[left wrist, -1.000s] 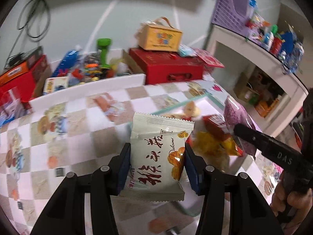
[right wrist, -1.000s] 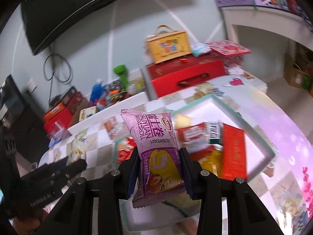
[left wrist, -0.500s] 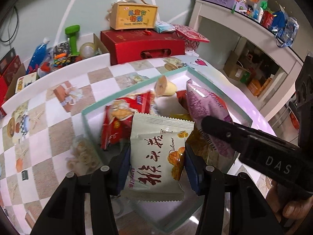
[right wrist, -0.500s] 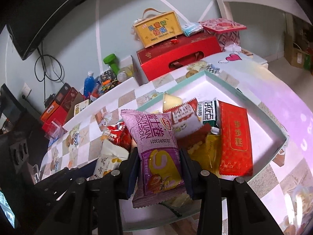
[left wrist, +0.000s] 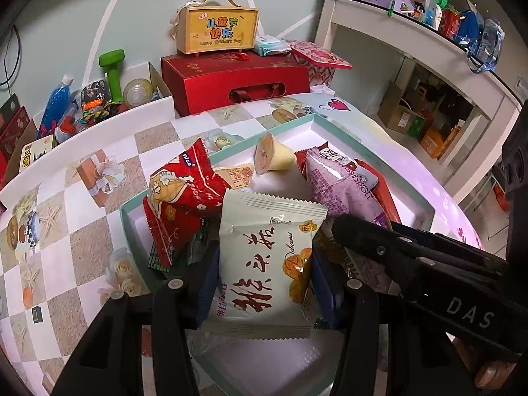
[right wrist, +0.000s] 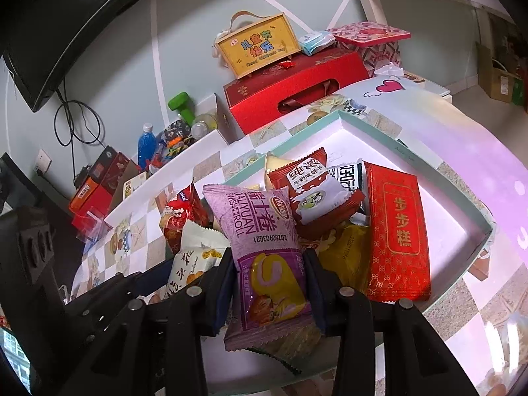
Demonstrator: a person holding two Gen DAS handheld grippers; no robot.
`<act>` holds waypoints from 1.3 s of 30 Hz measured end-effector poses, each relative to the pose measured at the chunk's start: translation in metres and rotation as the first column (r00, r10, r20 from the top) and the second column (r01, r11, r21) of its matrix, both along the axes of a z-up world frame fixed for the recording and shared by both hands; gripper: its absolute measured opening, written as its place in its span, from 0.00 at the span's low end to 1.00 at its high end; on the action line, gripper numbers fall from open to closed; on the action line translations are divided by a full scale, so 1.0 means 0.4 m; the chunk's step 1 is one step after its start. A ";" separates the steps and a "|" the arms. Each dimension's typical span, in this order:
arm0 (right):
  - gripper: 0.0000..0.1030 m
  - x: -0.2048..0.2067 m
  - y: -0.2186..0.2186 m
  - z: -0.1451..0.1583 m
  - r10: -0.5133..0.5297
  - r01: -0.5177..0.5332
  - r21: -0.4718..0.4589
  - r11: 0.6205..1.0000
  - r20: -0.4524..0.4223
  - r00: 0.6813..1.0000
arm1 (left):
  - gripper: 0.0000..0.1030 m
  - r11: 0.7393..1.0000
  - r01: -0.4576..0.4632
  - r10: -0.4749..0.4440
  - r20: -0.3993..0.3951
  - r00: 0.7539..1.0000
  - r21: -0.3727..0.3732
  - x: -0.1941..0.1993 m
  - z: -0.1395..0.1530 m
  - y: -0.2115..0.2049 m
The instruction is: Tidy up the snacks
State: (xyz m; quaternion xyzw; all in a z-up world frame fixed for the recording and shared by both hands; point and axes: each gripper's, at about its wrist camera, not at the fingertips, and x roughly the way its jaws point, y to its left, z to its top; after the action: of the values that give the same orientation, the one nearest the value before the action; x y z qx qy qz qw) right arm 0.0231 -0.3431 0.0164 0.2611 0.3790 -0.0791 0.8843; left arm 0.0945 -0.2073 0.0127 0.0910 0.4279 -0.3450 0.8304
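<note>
Purple roll [right wrist: 264, 247]: I grip it in right gripper [right wrist: 270, 283], over the tray [right wrist: 462, 198] for dropping.
Pale pack [left wrist: 264, 257]: between left gripper [left wrist: 264, 283], jaws just easing apart; red packs at 11.

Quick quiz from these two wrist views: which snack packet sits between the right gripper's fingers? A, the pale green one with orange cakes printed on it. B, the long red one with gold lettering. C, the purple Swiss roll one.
C: the purple Swiss roll packet sits between the right gripper's fingers, above the white tray.
</note>
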 end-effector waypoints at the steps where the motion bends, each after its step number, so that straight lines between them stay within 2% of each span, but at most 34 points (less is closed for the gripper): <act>1: 0.44 -0.001 0.000 0.002 -0.002 0.002 -0.002 1.000 -0.001 1.000 | 0.60 1.000 -0.001 0.001 -0.005 1.000 -0.003 0.000 0.000 0.001; 4: 0.45 -0.003 0.005 0.010 0.001 -0.001 -0.013 1.000 -0.004 1.000 | 0.67 1.000 -0.001 0.001 -0.010 1.000 -0.021 -0.006 0.008 0.008; 15: 0.47 -0.014 0.028 0.040 0.030 -0.030 -0.057 0.998 -0.007 1.000 | 0.68 0.994 -0.075 0.074 -0.018 0.997 -0.084 -0.041 0.039 0.090; 18: 0.54 -0.019 0.029 0.048 0.023 -0.024 -0.069 0.997 -0.011 1.000 | 0.68 0.989 -0.113 0.112 -0.015 0.994 -0.092 -0.049 0.049 0.119; 19: 0.62 -0.022 0.030 0.049 0.018 -0.020 -0.075 0.997 -0.018 1.000 | 0.68 0.987 -0.134 0.133 -0.012 0.991 -0.090 -0.051 0.051 0.130; 20: 0.66 -0.023 0.031 0.048 0.018 -0.020 -0.082 0.996 -0.028 0.999 | 0.69 0.983 -0.162 0.162 -0.010 0.987 -0.089 -0.054 0.052 0.146; 22: 0.68 -0.024 0.033 0.046 0.025 -0.029 -0.094 0.995 -0.045 0.999 | 0.80 0.975 -0.206 0.206 -0.012 0.979 -0.083 -0.055 0.052 0.169; 24: 0.76 -0.023 0.034 0.040 0.027 -0.034 -0.102 0.994 -0.062 0.998 | 0.86 0.960 -0.269 0.270 0.006 0.963 -0.073 -0.055 0.049 0.195; 29: 0.87 -0.024 0.050 0.030 0.048 -0.059 -0.130 0.990 -0.089 0.995 | 0.91 0.923 -0.383 0.384 0.016 0.923 -0.036 -0.050 0.016 0.246; 35: 0.99 -0.031 0.072 0.036 0.072 -0.084 -0.153 0.985 -0.084 0.994 | 1.00 0.886 -0.463 0.462 0.038 0.886 0.014 -0.062 -0.013 0.289; 39: 1.00 -0.036 0.093 0.042 0.102 -0.114 -0.181 0.977 -0.076 0.992 | 1.00 0.870 -0.492 0.491 0.050 0.870 0.018 -0.074 -0.011 0.312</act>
State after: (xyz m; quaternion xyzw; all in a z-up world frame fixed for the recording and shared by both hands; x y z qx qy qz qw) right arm 0.0088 -0.3058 0.0333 0.1540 0.4126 -0.0743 0.8947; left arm 0.0649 -0.0826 0.0084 -0.0008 0.4240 -0.1141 0.8984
